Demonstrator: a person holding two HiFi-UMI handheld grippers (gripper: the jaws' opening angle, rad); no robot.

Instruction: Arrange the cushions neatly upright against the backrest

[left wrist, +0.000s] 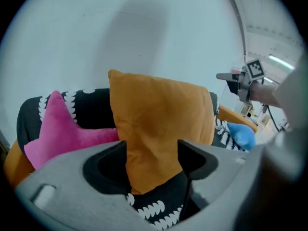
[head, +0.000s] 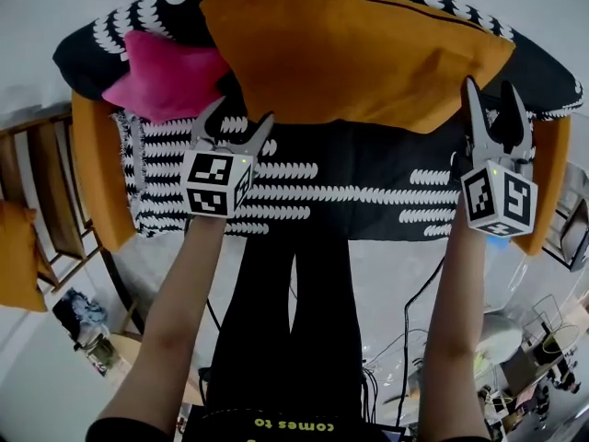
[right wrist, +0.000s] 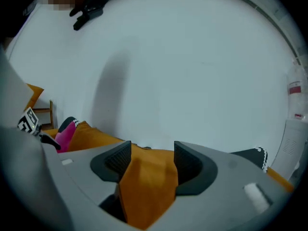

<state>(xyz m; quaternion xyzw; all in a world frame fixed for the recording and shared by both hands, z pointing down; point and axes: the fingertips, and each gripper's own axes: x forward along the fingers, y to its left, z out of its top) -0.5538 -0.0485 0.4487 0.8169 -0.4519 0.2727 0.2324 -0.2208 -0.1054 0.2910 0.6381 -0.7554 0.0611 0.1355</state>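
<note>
On the sofa (head: 368, 191), the big orange cushion (head: 350, 58) stands upright & leans on the backrest (head: 110, 30), approx. centred, w/ its lower edge on the seat. We have the left gripper (head: 241, 113) at its lower left corner and the right gripper (head: 489, 86) at its lower right corner. It's one per corner b/c a wide, floppy cushion twists if we steer it from one side only.

Both grippers are spread. In each gripper view a corner of orange fabric sits between the jaws, but w/ the pads this wide we judge it isn't pinched. So the cushion rests by its own weight: base on the seat, top tipped back vs. the backrest. It looks placed to us.

The pink star cushion (head: 166, 76) lies to the left, touching the orange one's left edge. It's slumped in the corner near the armrest (head: 97, 173), so not neatly upright yet imo.

Prob. next: back both grippers off w/o dragging the orange corners, then stand the pink one up beside it. Risk is fabric snagging on a jaw & pulling the cushion fwd.
</note>
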